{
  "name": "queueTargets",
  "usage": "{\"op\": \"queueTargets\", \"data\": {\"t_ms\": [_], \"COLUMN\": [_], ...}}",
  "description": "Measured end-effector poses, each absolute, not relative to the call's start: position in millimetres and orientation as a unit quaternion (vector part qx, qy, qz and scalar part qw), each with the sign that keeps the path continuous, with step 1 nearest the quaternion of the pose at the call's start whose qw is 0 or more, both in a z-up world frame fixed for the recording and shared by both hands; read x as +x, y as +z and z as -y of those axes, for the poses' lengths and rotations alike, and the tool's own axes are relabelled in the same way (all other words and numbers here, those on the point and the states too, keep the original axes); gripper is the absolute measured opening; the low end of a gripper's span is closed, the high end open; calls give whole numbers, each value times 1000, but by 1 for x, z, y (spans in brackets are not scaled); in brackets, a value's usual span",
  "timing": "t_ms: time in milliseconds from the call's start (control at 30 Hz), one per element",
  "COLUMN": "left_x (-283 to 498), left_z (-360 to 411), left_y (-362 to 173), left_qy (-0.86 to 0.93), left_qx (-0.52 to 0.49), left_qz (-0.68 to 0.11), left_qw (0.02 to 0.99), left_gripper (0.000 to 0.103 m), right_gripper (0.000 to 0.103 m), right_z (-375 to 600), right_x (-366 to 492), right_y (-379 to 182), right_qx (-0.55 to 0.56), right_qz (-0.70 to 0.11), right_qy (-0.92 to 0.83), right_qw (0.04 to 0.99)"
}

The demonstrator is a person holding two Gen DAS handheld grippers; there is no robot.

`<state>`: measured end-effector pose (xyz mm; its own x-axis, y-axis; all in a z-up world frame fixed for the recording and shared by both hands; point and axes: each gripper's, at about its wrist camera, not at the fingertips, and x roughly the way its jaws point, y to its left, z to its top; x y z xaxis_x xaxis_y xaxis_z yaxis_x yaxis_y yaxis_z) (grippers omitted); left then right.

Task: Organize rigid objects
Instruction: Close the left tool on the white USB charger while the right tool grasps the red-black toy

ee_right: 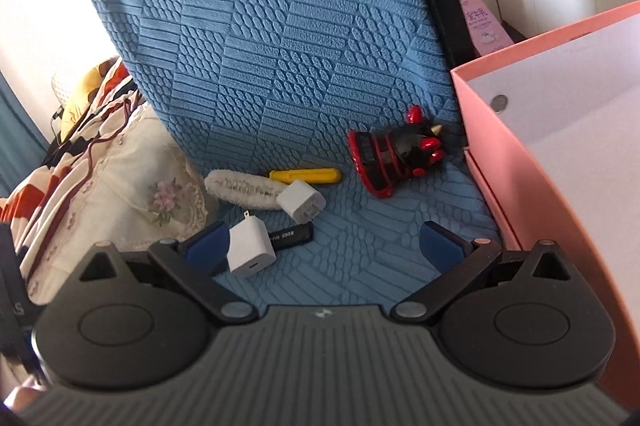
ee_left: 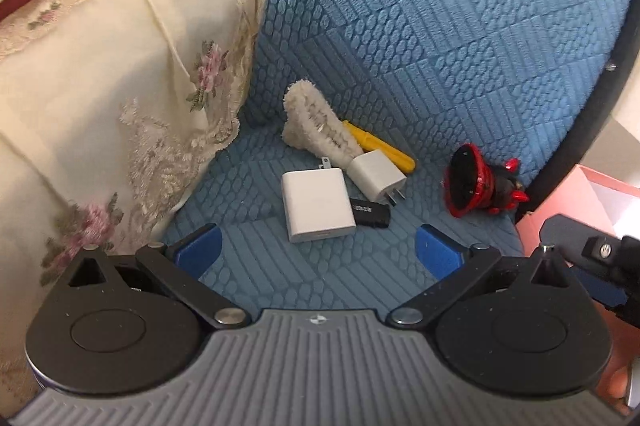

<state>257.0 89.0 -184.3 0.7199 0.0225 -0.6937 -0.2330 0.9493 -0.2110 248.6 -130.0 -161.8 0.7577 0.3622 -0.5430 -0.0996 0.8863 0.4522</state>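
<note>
On a blue chair seat [ee_left: 320,266] lie a large white charger [ee_left: 317,206], a small white charger [ee_left: 376,174], a black USB stick [ee_left: 370,213], a yellow tool [ee_left: 384,147], a fluffy white cloth piece [ee_left: 316,123] and a red-and-black toy [ee_left: 480,181]. My left gripper [ee_left: 318,250] is open and empty just in front of the large charger. My right gripper [ee_right: 326,244] is open and empty. The large charger [ee_right: 250,246] lies by its left finger, with the USB stick [ee_right: 292,234], small charger [ee_right: 301,205], yellow tool [ee_right: 306,175] and toy [ee_right: 394,157] beyond.
An open pink box [ee_right: 560,161] stands to the right of the seat; its corner shows in the left wrist view [ee_left: 592,193]. A cream floral bedspread [ee_left: 100,113] borders the seat on the left. The blue chair back [ee_right: 280,45] rises behind the objects.
</note>
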Motion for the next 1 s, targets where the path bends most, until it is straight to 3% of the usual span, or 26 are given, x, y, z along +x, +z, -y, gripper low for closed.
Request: {"op": "queueTargets", "data": {"t_ms": [367,633,767,1000], "left_x": [291,308,317,327], "left_z": [-90,-94,-93,-99], "left_y": [-208,-218,-223,-232], "left_qy": [53,66,65,74], "left_qx": [-129,-122,-127,-126], "left_qz": [-393,-400,-407,-415], "left_qw": [909,906,902,898], "left_gripper": [103,93,86,78], "right_gripper": [95,95,90,90], "right_z": [134,140,139,129], "right_x": [306,338,350,373], "right_y": [-201,-209,-211,-217], "right_qx": [236,283,284,253], "right_qz": [-347,-341,-340,-367], "right_qy": [105,75,52,29], "right_qw": [902,893,895,895]}}
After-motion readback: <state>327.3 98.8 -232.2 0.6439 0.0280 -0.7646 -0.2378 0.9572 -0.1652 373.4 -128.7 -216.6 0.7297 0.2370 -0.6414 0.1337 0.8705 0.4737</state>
